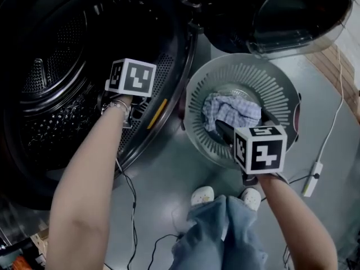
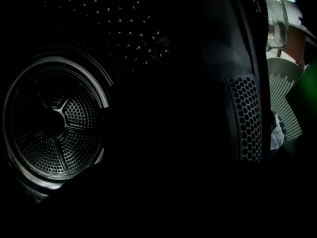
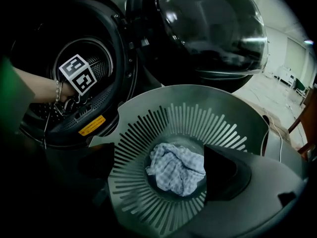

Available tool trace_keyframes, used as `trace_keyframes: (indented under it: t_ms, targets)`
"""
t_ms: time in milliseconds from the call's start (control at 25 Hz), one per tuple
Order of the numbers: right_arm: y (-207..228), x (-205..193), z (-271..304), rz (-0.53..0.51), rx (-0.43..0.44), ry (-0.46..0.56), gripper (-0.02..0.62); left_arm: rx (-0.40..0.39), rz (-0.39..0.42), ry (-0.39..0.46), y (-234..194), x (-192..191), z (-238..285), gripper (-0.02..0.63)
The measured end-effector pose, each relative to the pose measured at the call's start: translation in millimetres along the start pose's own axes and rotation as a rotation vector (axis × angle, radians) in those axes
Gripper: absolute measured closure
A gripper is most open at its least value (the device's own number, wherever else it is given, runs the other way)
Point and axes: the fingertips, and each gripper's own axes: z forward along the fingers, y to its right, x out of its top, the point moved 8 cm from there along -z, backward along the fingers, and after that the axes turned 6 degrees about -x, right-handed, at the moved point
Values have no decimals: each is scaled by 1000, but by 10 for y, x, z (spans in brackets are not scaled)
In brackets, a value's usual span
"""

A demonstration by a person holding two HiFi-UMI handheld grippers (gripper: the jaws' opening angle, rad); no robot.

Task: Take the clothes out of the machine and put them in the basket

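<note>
Print on the yellow sticker at the machine rim is unreadable. One checked cloth lies in the round slatted basket. Right gripper jaws stand apart above it; left gripper jaws are together inside the drum.

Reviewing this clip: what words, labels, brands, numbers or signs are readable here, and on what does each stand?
No text can be read.
Yellow sticker on the machine, at its door rim: print too small and blurred.
Marker cubes: only black-and-white square patterns, no letters.
</note>
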Motion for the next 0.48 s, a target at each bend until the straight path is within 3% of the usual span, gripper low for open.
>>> trace_keyframes:
  t_ms: [80,280,480]
  targets:
    - [-28,-50,28,-16,-3,-5,32,3,48,55,60,39,-60,604]
    - [-91,-77,-125,-38,-3,-35,59,99,162,143,195,61,-332,606]
    - [-87,39,-506,-43,1,-42,67,91,212,174,280,93,-802,607]
